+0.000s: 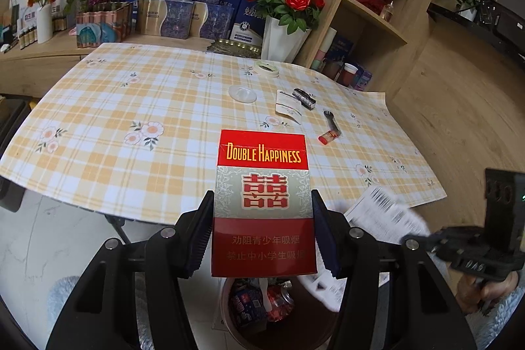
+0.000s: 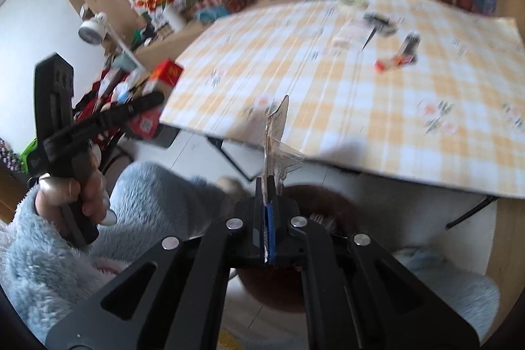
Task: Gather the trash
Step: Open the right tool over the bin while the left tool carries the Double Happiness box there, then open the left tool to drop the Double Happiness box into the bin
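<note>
left tool (image 1: 262,232) clamped on cigarette pack (image 1: 262,202) above the bin (image 1: 259,310) at six o'clock; right tool (image 2: 269,186) pinching clear wrapper (image 2: 277,133). bin part-filled already; lighter (image 1: 329,135), packet (image 1: 288,107) still on surface (image 1: 131,94) at one o'clock.

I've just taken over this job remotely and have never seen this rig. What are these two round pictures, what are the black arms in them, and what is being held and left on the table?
There is no robot: a person holds a two-finger tool in each hand, each with a fisheye camera looking along its fingers.

The left view shows the left hand-held gripper shut on a red cigarette pack, above a brown bin already holding cans and wrappers.

The right view, blurred, shows the right hand-held gripper shut on a thin clear wrapper, also above the bin.

On the checked table lie a clear lid, a tape roll, a white packet, a dark wrapper and a small red-ended item.
</note>
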